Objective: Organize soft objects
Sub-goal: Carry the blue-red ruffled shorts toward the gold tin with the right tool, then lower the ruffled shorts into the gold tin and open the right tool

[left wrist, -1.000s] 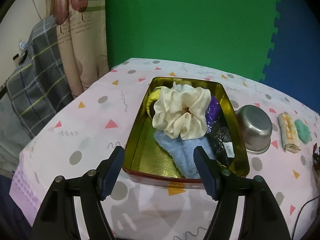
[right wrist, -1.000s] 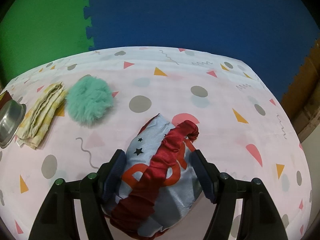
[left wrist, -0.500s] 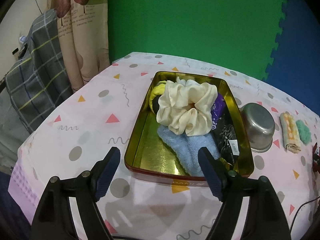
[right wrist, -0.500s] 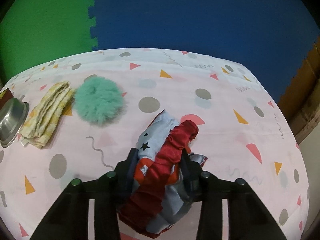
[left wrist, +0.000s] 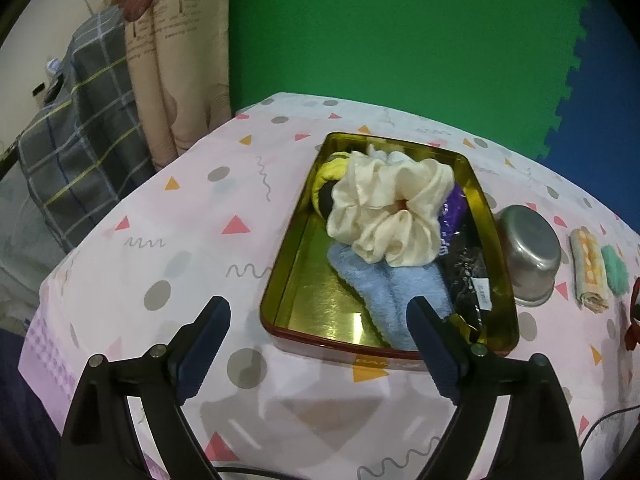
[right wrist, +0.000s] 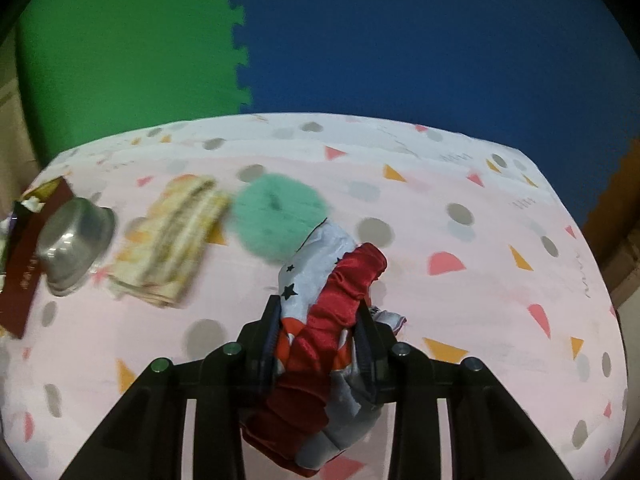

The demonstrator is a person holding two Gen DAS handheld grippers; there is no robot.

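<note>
Right wrist view: my right hand-held gripper (right wrist: 318, 326), jaws just closing, pinches the red-and-grey scrunchie (right wrist: 320, 332) above the worktop (right wrist: 480, 300). Left hand-held gripper (left wrist: 318, 338): jaws just widening, empty, before the tin (left wrist: 294, 276) holding a cream scrunchie (left wrist: 390, 214).

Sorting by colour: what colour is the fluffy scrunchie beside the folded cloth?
Mint green scrunchie, clearest in the right wrist view.

Cream scrunchie (left wrist: 390, 210), blue cloth (left wrist: 390, 286), gold tin (left wrist: 502, 280)
</note>
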